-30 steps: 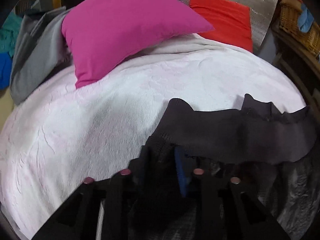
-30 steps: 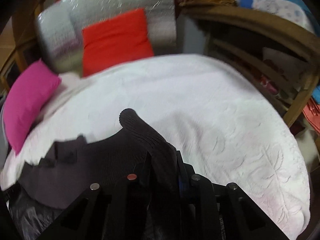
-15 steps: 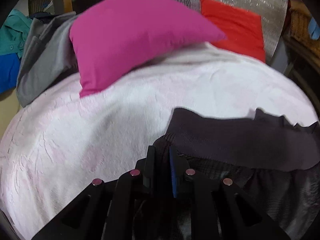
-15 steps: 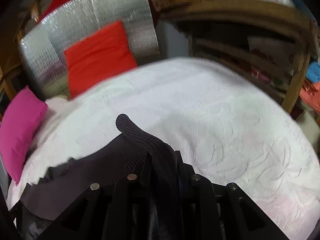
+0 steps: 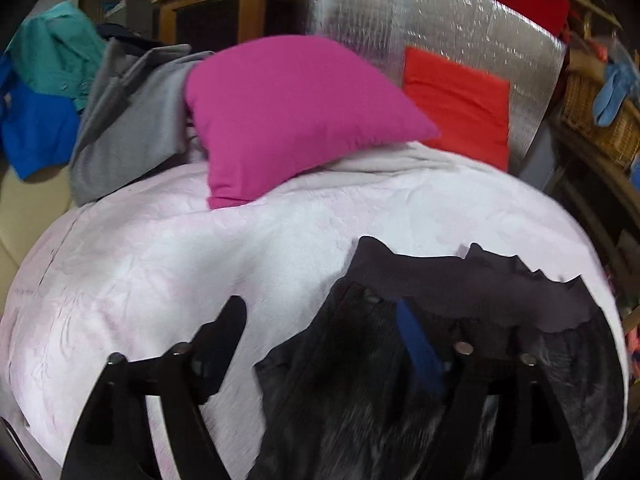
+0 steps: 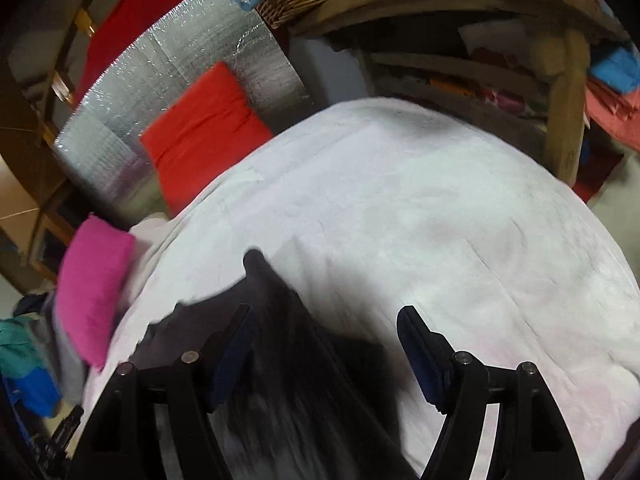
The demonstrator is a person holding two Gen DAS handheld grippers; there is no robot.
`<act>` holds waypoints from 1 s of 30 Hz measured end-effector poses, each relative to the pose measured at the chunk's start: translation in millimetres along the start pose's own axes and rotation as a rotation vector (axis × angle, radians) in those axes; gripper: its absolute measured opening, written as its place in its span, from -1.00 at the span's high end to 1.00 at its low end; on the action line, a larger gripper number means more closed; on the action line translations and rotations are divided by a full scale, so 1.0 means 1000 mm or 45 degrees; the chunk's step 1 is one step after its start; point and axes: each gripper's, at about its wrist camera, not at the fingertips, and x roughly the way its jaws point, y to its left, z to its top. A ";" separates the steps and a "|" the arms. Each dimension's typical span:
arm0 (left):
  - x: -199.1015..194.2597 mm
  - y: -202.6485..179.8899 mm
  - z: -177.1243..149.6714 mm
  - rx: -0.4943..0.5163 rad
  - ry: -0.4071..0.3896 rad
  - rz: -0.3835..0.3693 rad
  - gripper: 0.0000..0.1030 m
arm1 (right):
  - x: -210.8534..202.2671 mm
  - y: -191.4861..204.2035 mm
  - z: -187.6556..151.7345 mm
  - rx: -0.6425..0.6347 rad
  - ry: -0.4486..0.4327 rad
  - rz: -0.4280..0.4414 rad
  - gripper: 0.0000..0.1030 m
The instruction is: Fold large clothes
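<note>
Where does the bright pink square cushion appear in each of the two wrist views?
Left wrist view: the bright pink square cushion sits upper centre, large, at the far end of the white bedspread.
Right wrist view: it is small at the left edge, partly blurred.
Shared landmark: the orange-red cushion leaning against the silver foil panel.

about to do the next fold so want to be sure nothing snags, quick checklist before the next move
1. Left tool open: ok, fingers spread wide.
2. Right tool open: ok, fingers apart.
3. Dark garment let go by both tools: cannot tell, cloth lies between the fingers and is blurred.
4. Garment on the white bedspread: ok.
5. Pink pillow apart from the garment: ok.
6. Garment edge flat: not ok, wavy and bunched.
</note>
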 end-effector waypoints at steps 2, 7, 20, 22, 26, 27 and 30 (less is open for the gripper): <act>-0.003 0.013 -0.008 -0.022 0.056 -0.019 -0.53 | -0.007 -0.016 -0.014 0.035 0.071 0.048 -0.48; -0.004 0.046 -0.040 -0.108 0.204 -0.018 -0.53 | -0.006 -0.038 -0.035 0.058 0.164 0.086 -0.48; 0.032 0.074 -0.067 -0.081 0.372 0.155 0.25 | -0.004 -0.007 -0.045 -0.066 0.086 0.055 0.43; 0.035 0.076 -0.067 -0.110 0.397 0.104 0.27 | -0.002 -0.006 -0.043 -0.082 0.079 0.009 0.43; 0.019 0.083 -0.057 -0.181 0.340 -0.081 -0.13 | 0.019 -0.017 -0.042 -0.001 0.245 0.035 0.29; 0.014 0.083 -0.054 -0.172 0.310 -0.080 -0.47 | 0.015 -0.020 -0.038 0.018 0.236 0.079 -0.05; 0.008 0.079 -0.050 -0.160 0.271 -0.183 -0.64 | 0.008 -0.031 -0.032 0.088 0.187 0.177 -0.71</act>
